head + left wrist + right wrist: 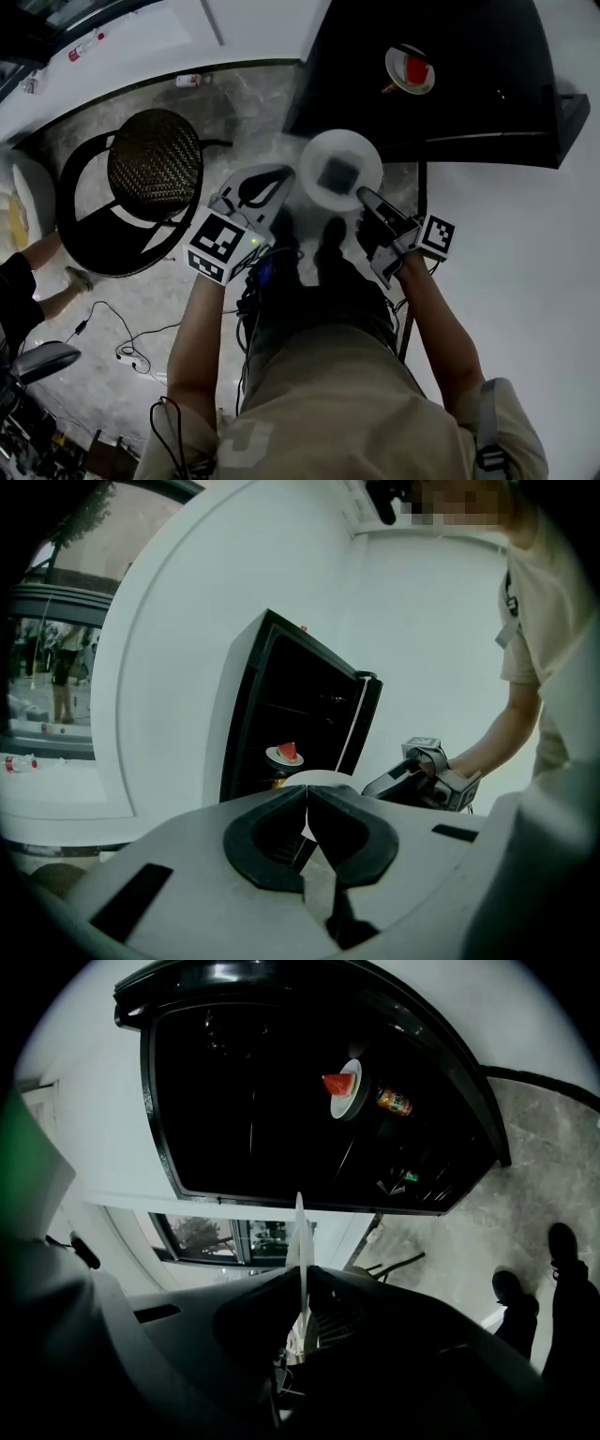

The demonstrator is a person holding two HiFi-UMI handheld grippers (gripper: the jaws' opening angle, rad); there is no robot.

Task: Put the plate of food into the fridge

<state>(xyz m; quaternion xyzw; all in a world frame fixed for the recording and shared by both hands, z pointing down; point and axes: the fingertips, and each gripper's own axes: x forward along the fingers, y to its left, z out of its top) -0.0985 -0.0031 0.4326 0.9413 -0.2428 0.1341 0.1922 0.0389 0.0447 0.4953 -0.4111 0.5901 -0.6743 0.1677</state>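
we hold the plate (361,155) from both sides. the left gripper (287,180) is clamped on its left rim and the right gripper (362,195) on its right rim, each with its jaws closed down on the thin edge. two opposite grips hold the plate flat, so the food (336,172), a dark lump in the middle, should not slide.

each gripper view shows the rim as a thin white sliver between the jaws. neither bite looks deep, so we judge that a tilt or a jolt could let the plate slip.

the plate hangs in the air just in front of the open fridge (469,84) and is not yet inside. a second plate (410,68) with a red slice (337,1083) already sits in there, with a bottle (394,1102) beside it, so we would aim for free space away from them.

the next move, as we see it, calls for both grippers to go forward together and level into the opening, letting go only once the plate rests on something.
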